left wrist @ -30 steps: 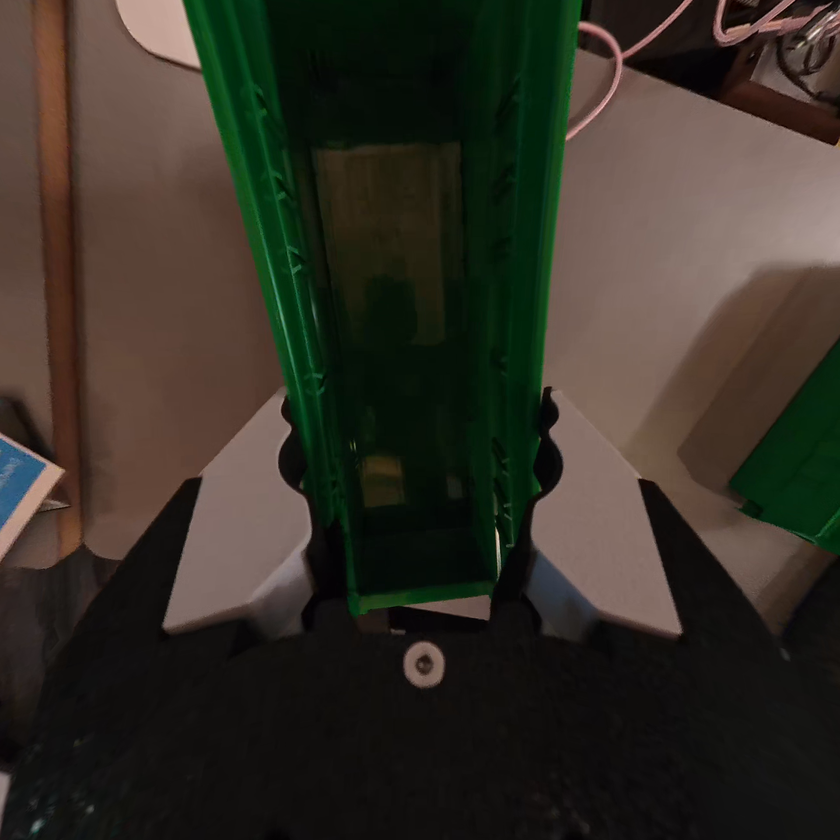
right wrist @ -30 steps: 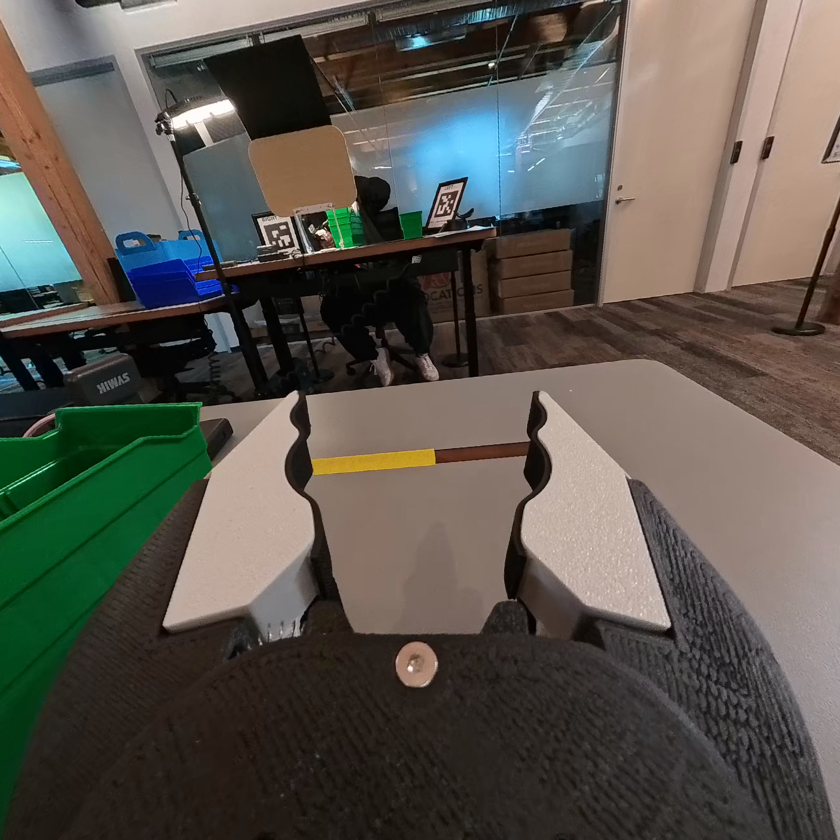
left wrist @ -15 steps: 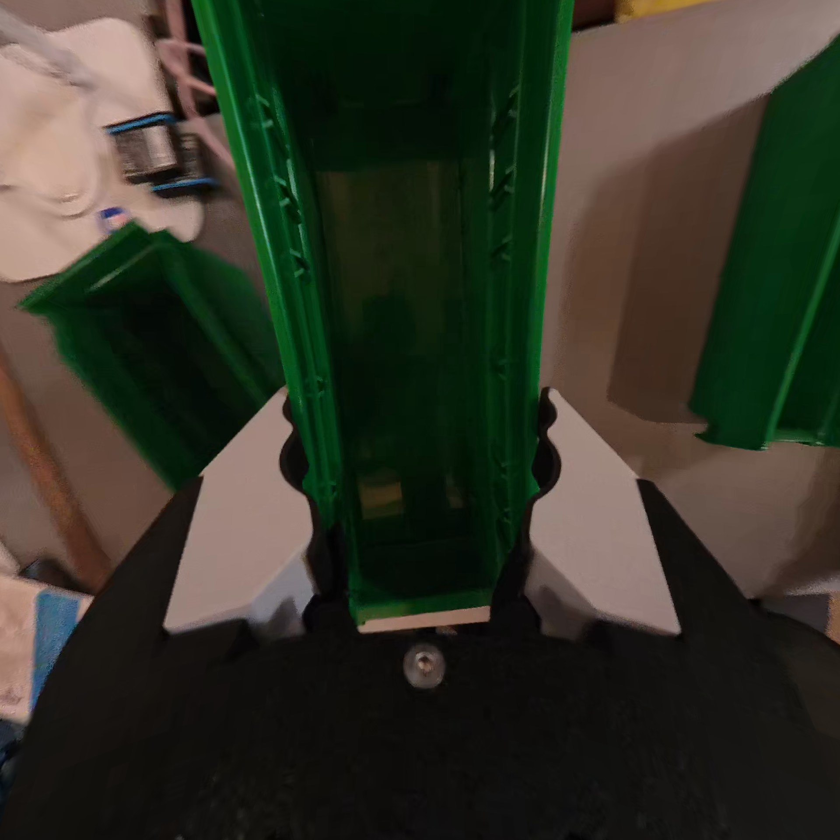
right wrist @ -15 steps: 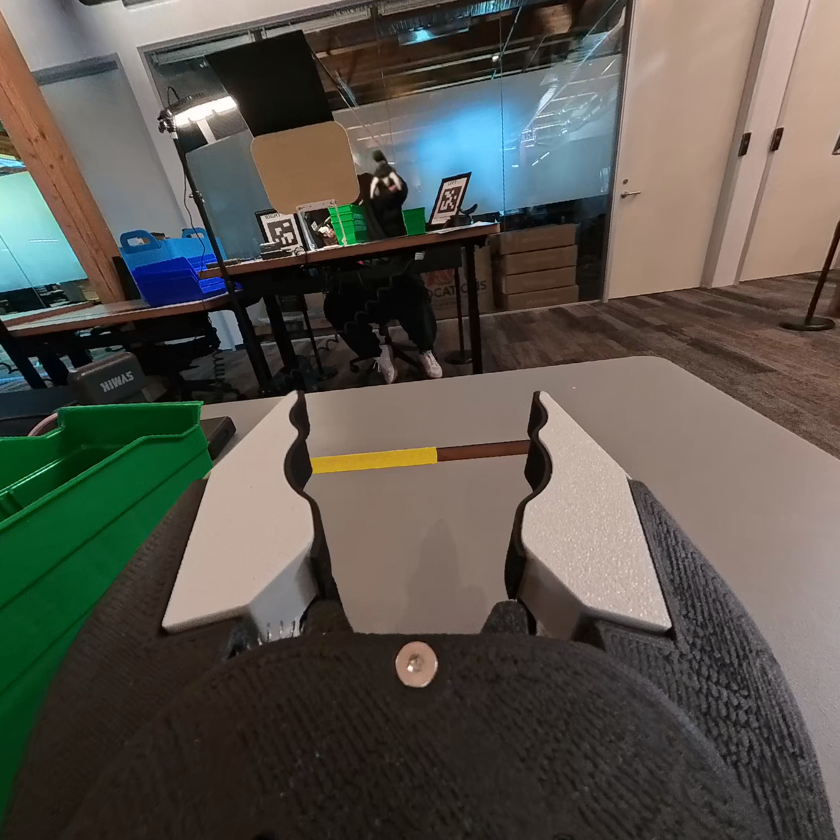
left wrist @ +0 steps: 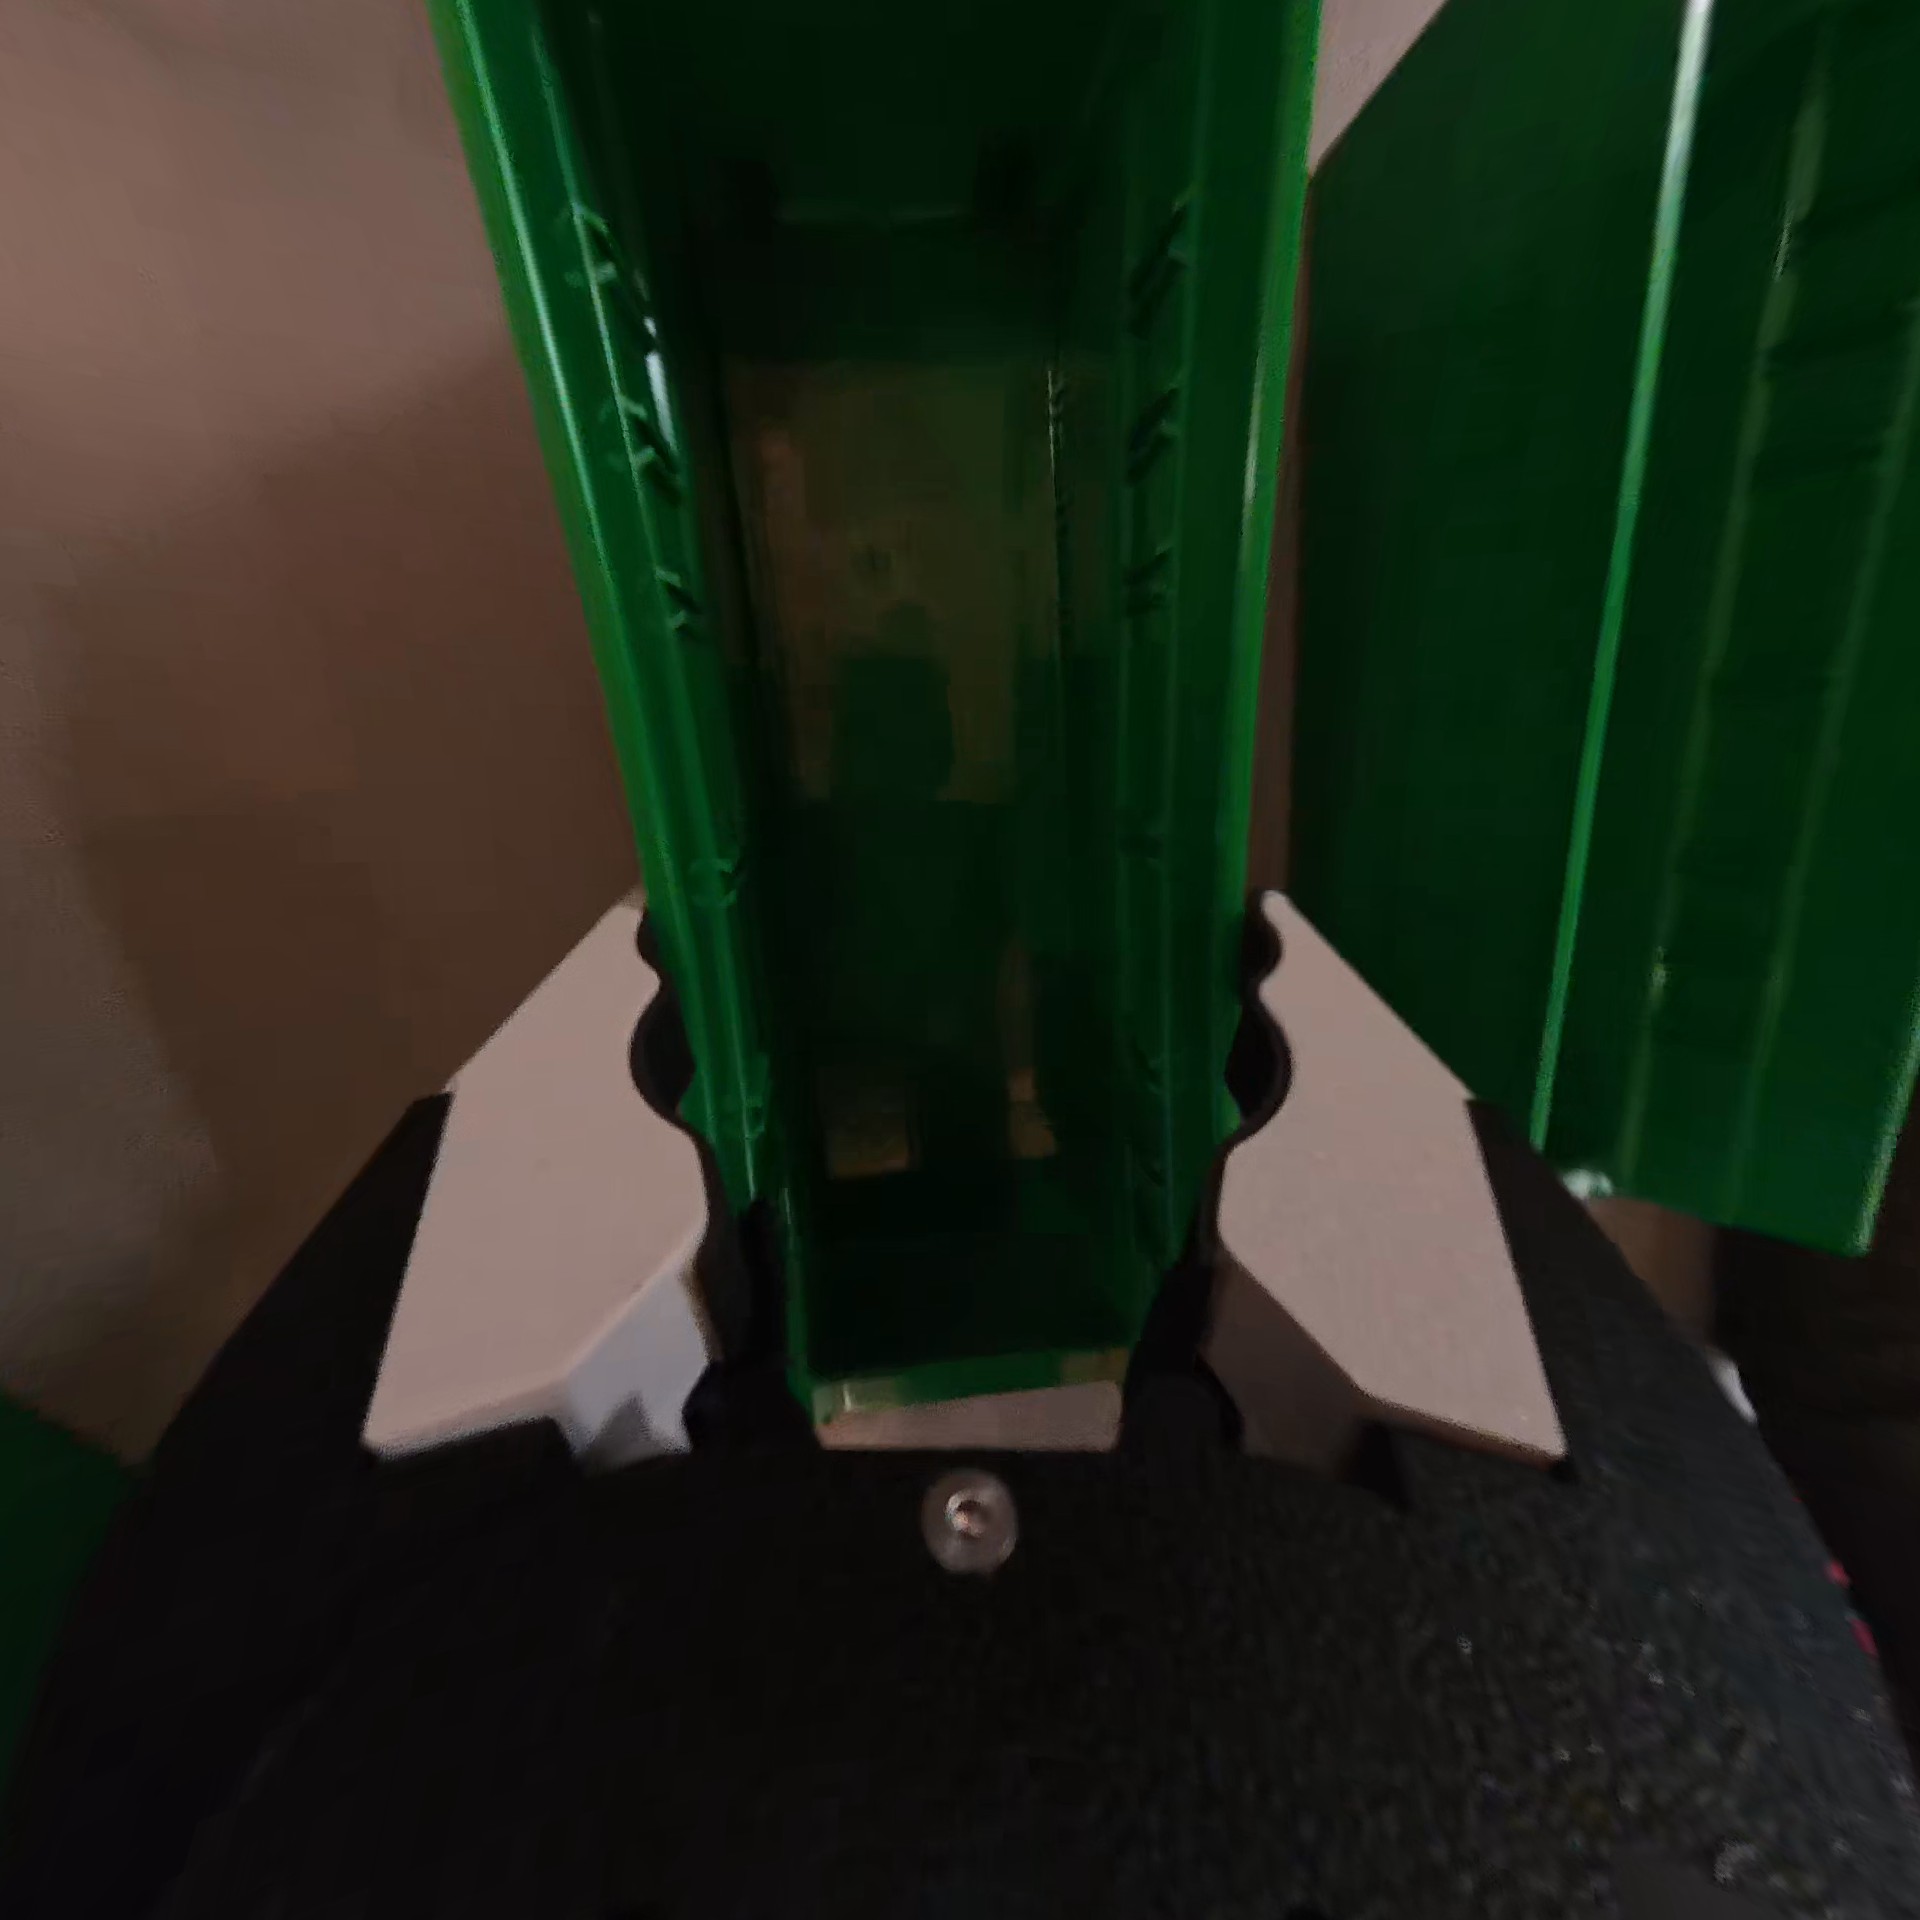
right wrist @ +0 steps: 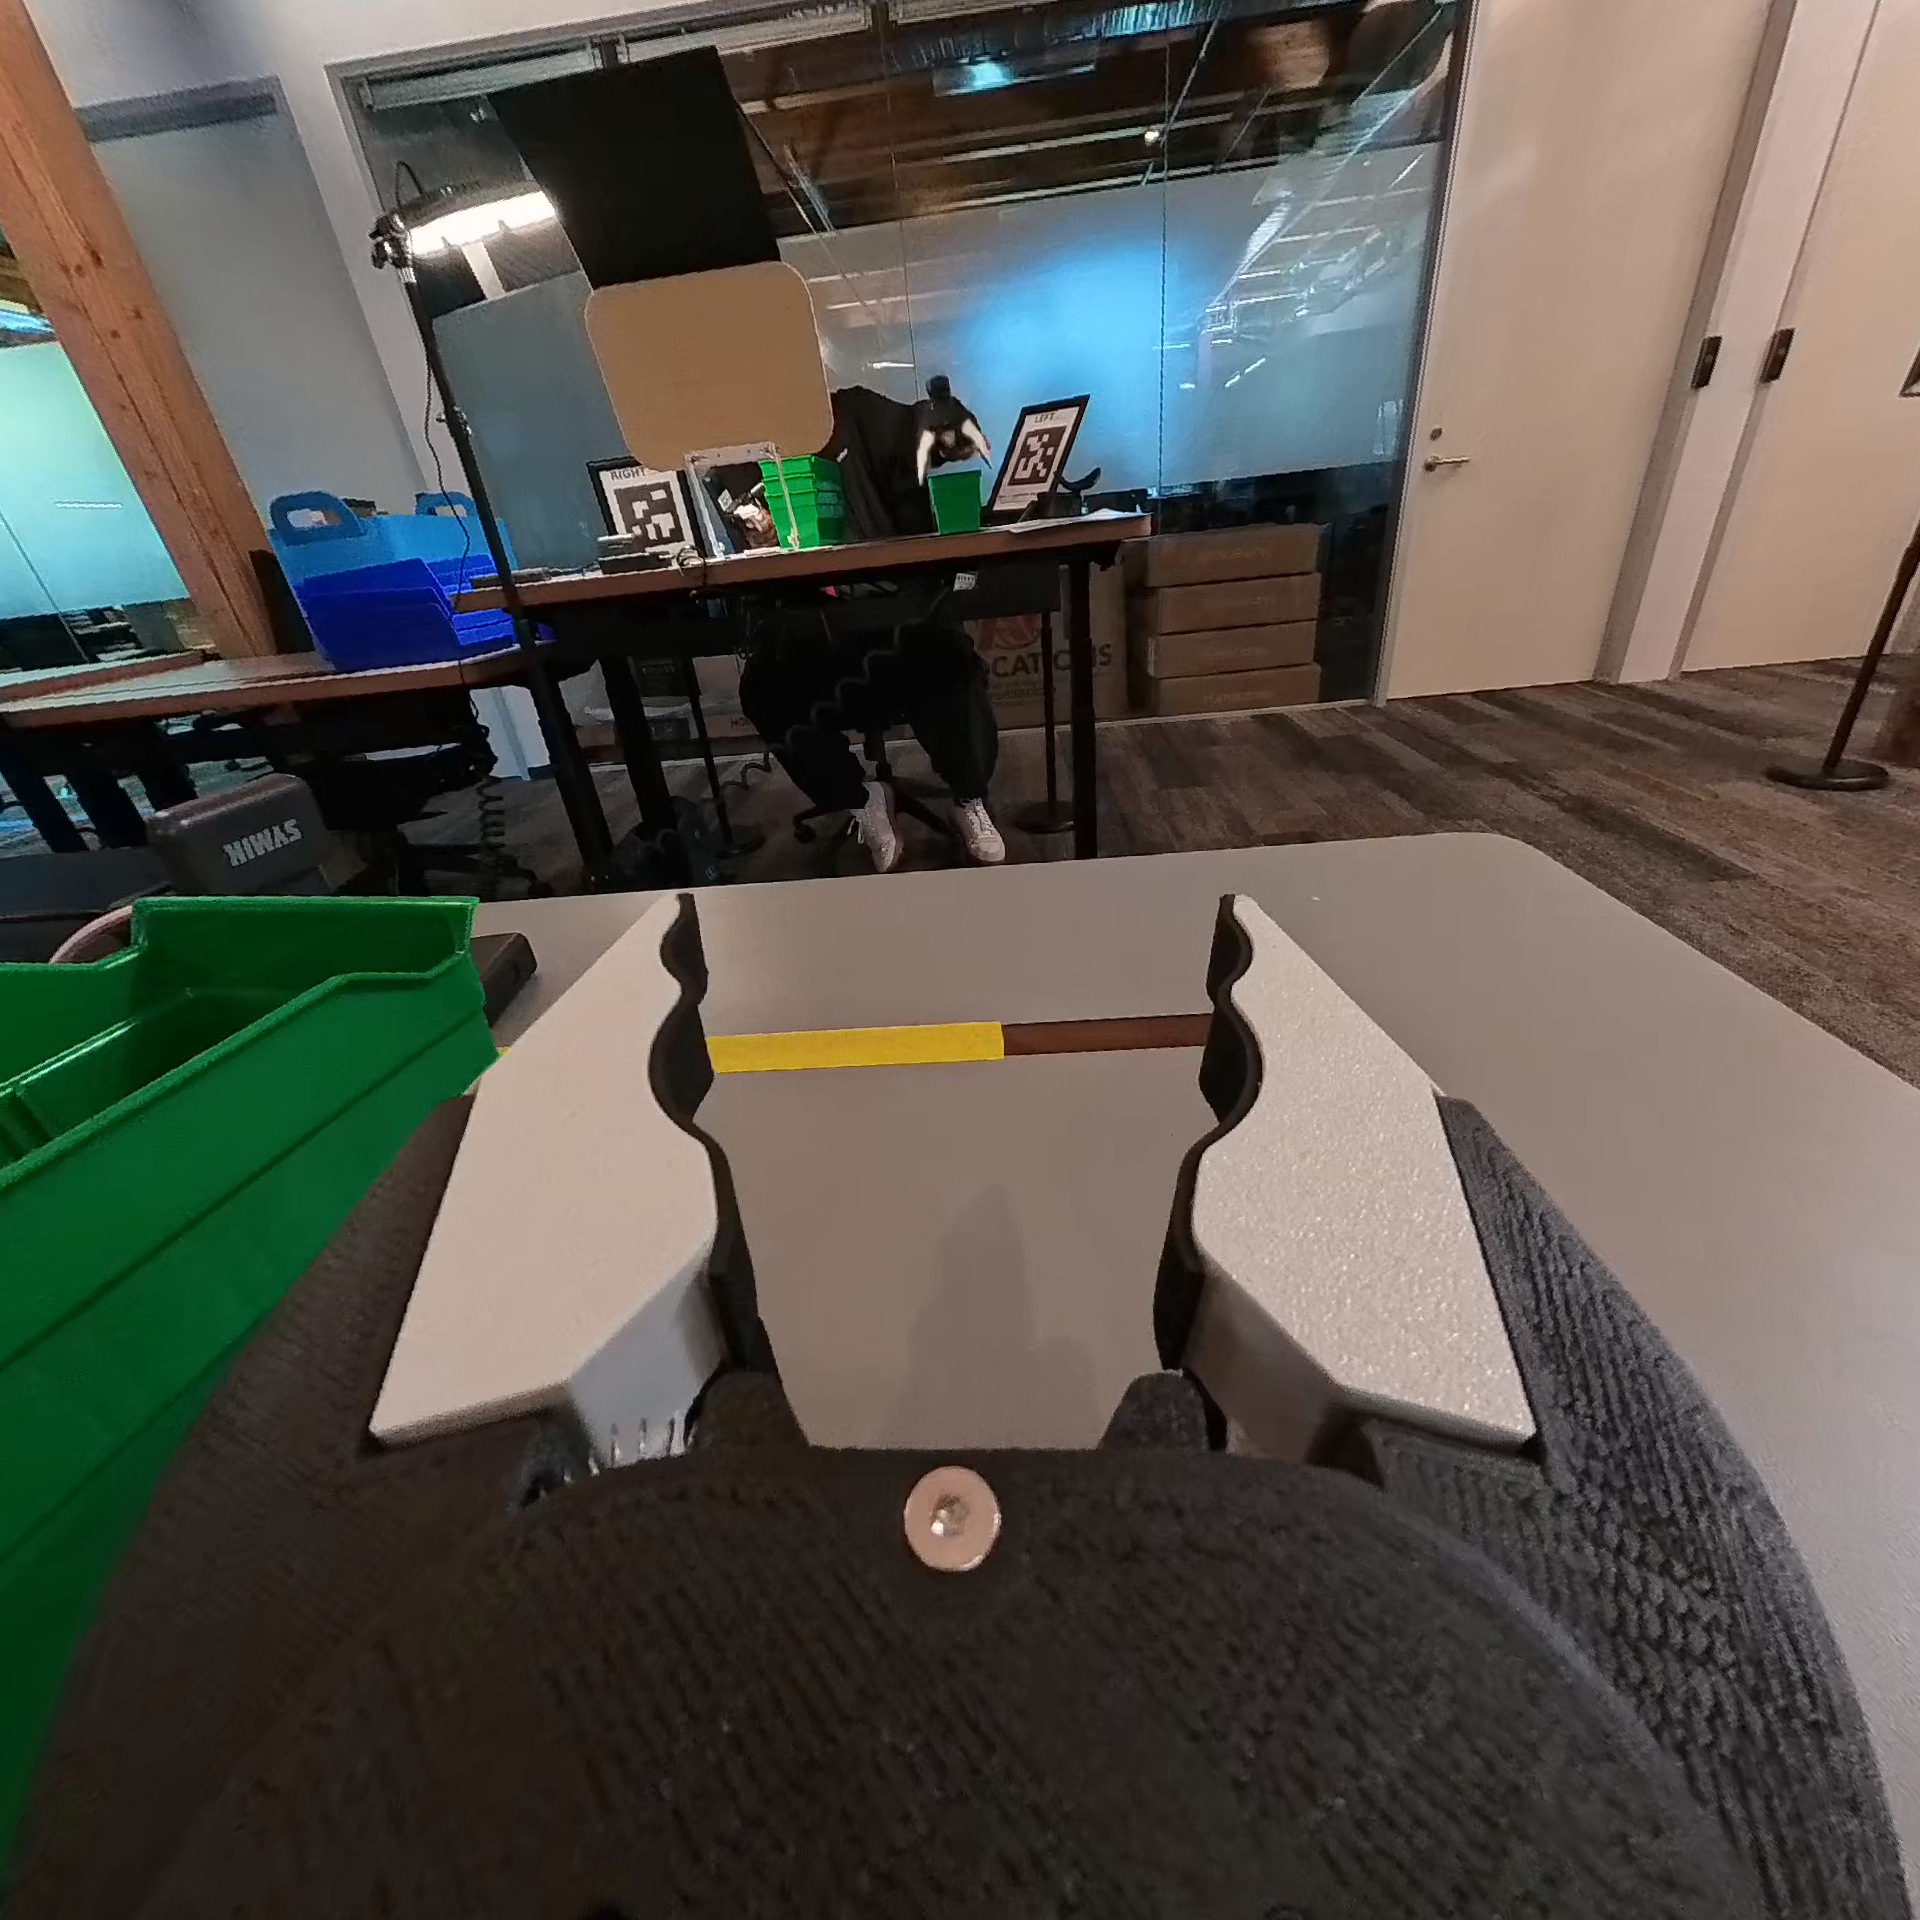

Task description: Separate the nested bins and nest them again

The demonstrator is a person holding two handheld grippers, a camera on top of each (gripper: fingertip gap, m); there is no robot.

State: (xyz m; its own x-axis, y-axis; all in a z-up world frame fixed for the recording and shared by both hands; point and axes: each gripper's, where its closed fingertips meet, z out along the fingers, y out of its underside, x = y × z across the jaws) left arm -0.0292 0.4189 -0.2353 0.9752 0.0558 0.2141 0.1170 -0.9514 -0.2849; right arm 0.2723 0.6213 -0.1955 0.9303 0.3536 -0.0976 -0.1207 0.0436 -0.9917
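Observation:
My left gripper (left wrist: 951,1029) is shut on a narrow green bin (left wrist: 894,582) and holds it by both side walls above the grey table (left wrist: 260,623), the open top facing the camera. A second green bin (left wrist: 1579,644) lies close on the right of it. A sliver of another green bin (left wrist: 42,1475) shows at the lower left edge. In the right wrist view, my right gripper (right wrist: 951,1039) is open and empty just above the table (right wrist: 1558,1039). Green bins (right wrist: 208,1122), one nested in another, sit at its left.
A yellow and brown tape strip (right wrist: 935,1042) crosses the table ahead of the right gripper. A dark flat device (right wrist: 504,966) lies behind the green bins. Beyond the table edge stand desks (right wrist: 831,561) with blue bins (right wrist: 384,592) and a seated person (right wrist: 873,665).
My left gripper has swung with its green bin, so the second bin on the right now lies closer and larger, and the bin at left has slipped almost out of view. The right gripper has not moved.

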